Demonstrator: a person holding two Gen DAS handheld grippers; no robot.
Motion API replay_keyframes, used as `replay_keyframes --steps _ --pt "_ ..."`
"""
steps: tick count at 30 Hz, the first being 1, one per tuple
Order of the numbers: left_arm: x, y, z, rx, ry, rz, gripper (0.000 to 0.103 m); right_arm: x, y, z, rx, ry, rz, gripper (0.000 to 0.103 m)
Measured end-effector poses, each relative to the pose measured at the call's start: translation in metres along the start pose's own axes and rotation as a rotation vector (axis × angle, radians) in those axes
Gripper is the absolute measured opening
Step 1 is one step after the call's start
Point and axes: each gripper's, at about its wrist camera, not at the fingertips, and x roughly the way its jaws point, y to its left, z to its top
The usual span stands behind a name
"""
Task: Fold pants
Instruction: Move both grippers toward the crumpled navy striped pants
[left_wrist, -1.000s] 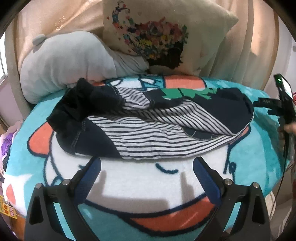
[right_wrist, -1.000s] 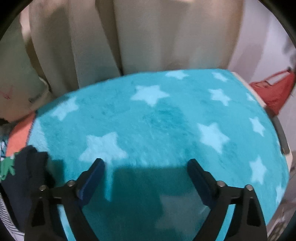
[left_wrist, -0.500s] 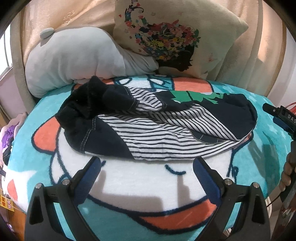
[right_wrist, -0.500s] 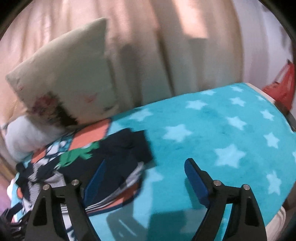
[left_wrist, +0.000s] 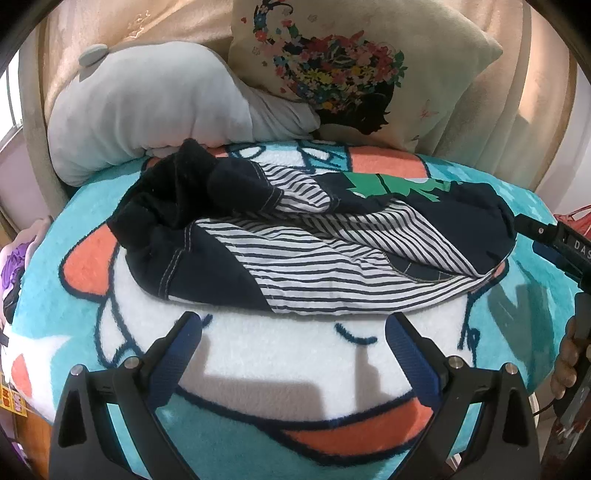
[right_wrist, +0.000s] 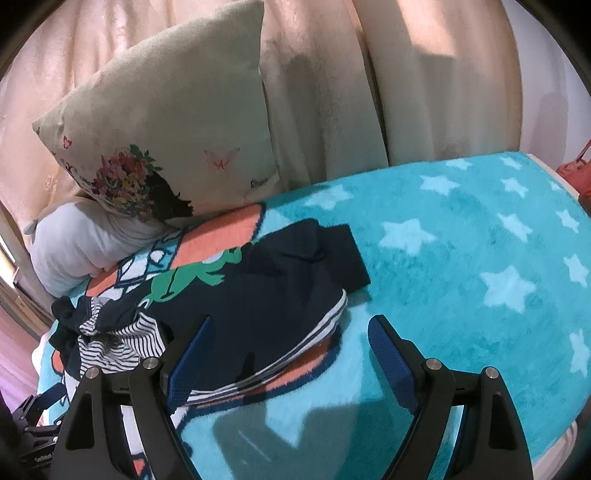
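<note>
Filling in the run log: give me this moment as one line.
stage: pre-grasp | pants: rumpled on blanket, unfolded | left gripper: open, empty | right gripper: open, empty

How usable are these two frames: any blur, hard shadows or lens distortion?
Left wrist view: sharp, strong fisheye bowing, left gripper casts a hard shadow on the blanket short of the pants. Right wrist view: slightly soft, right gripper shadow equally crisp.

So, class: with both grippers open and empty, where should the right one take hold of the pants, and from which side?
Take the pants at the flat dark end lying on the starred blanket, coming in from the right. That end lies spread and thin with an exposed edge, so the right gripper can likely pinch it. The other end is bunched.
</note>
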Motion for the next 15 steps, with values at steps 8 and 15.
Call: replay_keyframes --steps 8,15 --pt "0.0012 -0.0002 -0.0003 0.000 0.006 -0.007 0.100 0.0020 0.0054 -0.0041 -0.015 0.013 0.021 0.088" --pt "0.0010 -0.0004 -0.0015 -0.002 0.007 -0.008 0.100 0.0027 0.0077 -0.0069 -0.025 0.021 0.039 0.088"
